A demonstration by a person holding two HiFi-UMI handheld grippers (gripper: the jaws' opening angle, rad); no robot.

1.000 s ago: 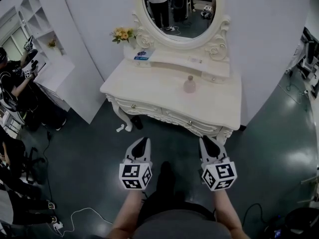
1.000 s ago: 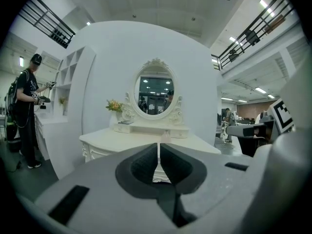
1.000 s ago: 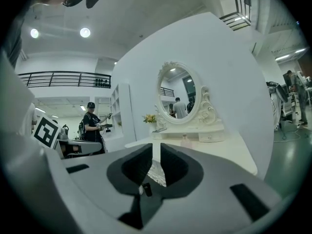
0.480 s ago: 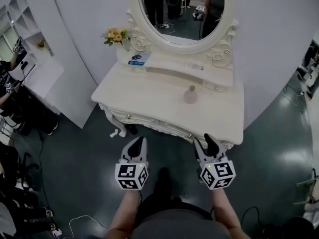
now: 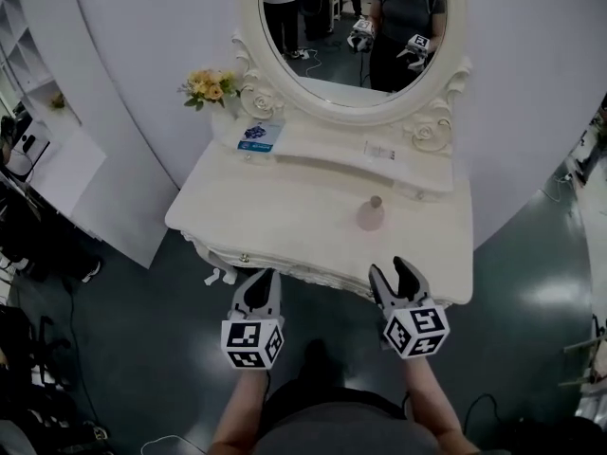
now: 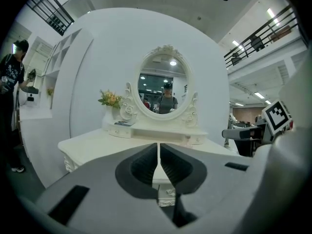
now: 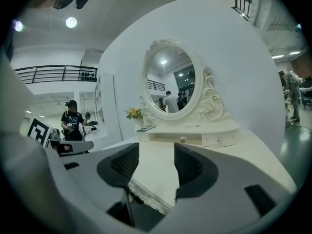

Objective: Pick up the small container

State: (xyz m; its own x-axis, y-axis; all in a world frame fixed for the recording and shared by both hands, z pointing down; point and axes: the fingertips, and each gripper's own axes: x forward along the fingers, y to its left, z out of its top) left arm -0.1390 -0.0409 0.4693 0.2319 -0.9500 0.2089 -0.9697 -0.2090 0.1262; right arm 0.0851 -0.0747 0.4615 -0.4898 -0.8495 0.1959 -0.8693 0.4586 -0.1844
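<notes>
Opening, my right gripper (image 5: 396, 271) has nothing between its jaws; my left gripper (image 5: 263, 280) is closed and empty. The small container (image 5: 370, 214) stands upright on the dressing table (image 5: 266, 211), beyond both grippers.

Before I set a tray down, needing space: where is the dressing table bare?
The tabletop is bare across its left and middle, between the front edge and the raised shelf. The small pink container stands alone right of centre, with a bare strip beyond it. Crowded: the shelf's left end, with blue card and flowers.
</notes>
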